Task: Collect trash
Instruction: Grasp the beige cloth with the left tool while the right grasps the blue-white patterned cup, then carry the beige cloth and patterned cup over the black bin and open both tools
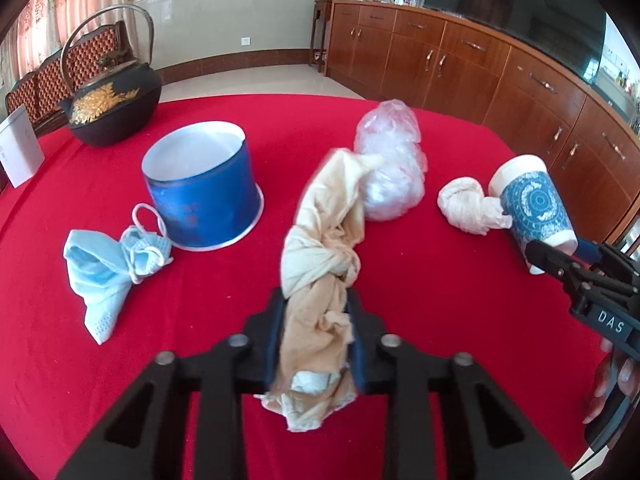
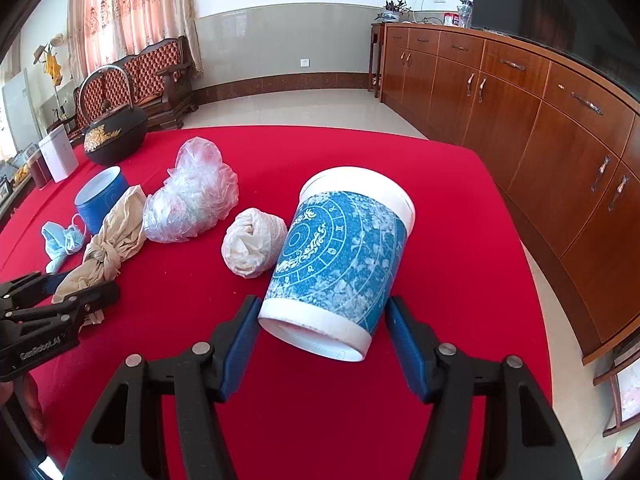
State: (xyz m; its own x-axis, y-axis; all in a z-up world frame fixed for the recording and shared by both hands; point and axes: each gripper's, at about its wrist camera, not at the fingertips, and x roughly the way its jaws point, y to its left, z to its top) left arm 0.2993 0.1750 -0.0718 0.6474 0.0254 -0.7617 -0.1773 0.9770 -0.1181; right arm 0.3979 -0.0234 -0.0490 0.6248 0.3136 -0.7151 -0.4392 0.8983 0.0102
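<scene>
Two tongs: one in each hand, both working over a table (image 1: pixel 460 320) covered in red cloth.
Left tongs (image 1: pixel 316 336): clamped tight on the near end of a knotted beige rag (image 1: pixel 324 216). The rag's long axis runs straight away from the tongs toward the far side of the table, its far tip touching a crumpled clear plastic bag (image 1: pixel 390 168).
Right tongs (image 2: pixel 322 332): the blue pads (image 2: pixel 240 344) sit against both sides of a blue-patterned paper cup (image 2: pixel 340 256) near its base. The cup is tilted, its base toward the tongs and its open rim pointing up and away. I judge this a grip on the cup.
Drop spot: an open blue tub (image 1: pixel 202 192), probably the bin for the trash, stands at far left, just left of the rag. It lies much nearer the left tongs than the right, so the rag likely goes in first with a short swing left and away.
Loose trash, counted: one clear plastic bag in the middle, one white tissue wad (image 2: pixel 254 246) touching the cup's left side, one light blue face mask (image 1: pixel 112 268) just beside the tub on its near left.
Held trash, counted: one rag, one cup.
Other things: one black iron kettle (image 1: pixel 112 108) with a gold design and one white box (image 1: pixel 18 146), both at the far left edge.
</scene>
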